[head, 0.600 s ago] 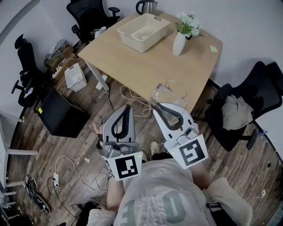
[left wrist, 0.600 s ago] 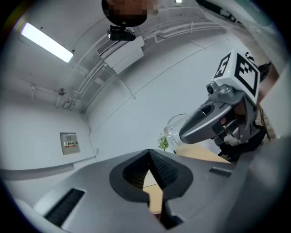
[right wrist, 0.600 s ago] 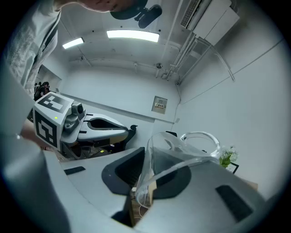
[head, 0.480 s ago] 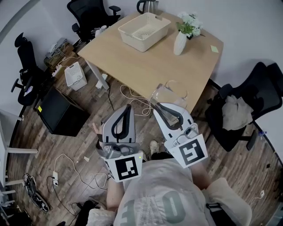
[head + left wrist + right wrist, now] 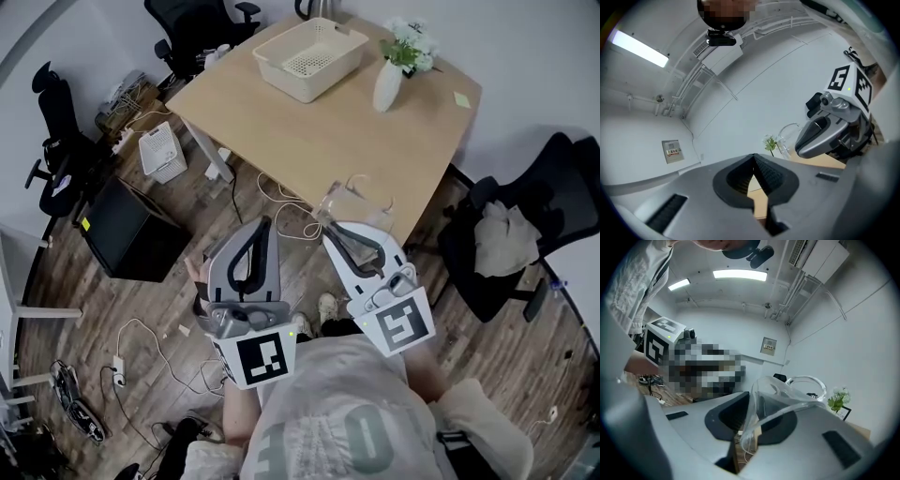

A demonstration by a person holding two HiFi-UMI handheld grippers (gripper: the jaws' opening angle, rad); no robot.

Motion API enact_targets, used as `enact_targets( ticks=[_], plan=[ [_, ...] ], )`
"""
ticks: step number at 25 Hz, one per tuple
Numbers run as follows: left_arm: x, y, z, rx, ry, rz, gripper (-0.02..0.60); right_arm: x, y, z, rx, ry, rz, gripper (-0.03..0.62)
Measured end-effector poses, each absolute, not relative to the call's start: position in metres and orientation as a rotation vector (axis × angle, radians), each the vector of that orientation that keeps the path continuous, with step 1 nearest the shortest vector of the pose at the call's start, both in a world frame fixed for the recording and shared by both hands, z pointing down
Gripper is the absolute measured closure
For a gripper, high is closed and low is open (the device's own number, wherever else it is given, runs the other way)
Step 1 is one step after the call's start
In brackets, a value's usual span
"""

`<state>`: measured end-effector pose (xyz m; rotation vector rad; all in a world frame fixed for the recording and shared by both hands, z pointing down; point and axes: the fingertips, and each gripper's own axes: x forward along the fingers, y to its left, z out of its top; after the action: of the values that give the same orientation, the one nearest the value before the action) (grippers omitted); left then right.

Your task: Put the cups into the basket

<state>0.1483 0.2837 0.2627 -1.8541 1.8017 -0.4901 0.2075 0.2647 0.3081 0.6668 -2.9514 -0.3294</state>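
My right gripper (image 5: 330, 228) is shut on the rim of a clear glass cup (image 5: 356, 199) with a handle, held over the floor just off the wooden table's (image 5: 319, 141) near edge. In the right gripper view the cup's wall (image 5: 783, 399) sits pinched between the dark pads of the right gripper (image 5: 750, 425). Beside it my left gripper (image 5: 263, 225) is shut with nothing in it, and its pads meet in the left gripper view (image 5: 753, 180). The cream basket (image 5: 309, 56) stands at the table's far left corner and looks empty.
A white vase of flowers (image 5: 389, 82) stands right of the basket, with a green sticky note (image 5: 461, 98) near the right edge. Office chairs (image 5: 525, 234) flank the table. A black box (image 5: 127, 239), a white crate (image 5: 159, 155) and cables (image 5: 281, 202) lie on the wood floor.
Both grippers keep nearly the same pose, the cup still gripped. The head view has shifted, so the table and basket sit slightly higher and further right.
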Motion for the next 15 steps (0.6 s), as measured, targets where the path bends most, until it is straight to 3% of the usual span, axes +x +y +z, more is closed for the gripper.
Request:
enact_targets(
  ticks=[15],
  plan=[
    [0.156, 0.216, 0.263, -1.866, 1.819, -0.576, 0.572, 0.224, 0.203, 0.319, 0.622, -3.049, -0.177, 0.556]
  ],
)
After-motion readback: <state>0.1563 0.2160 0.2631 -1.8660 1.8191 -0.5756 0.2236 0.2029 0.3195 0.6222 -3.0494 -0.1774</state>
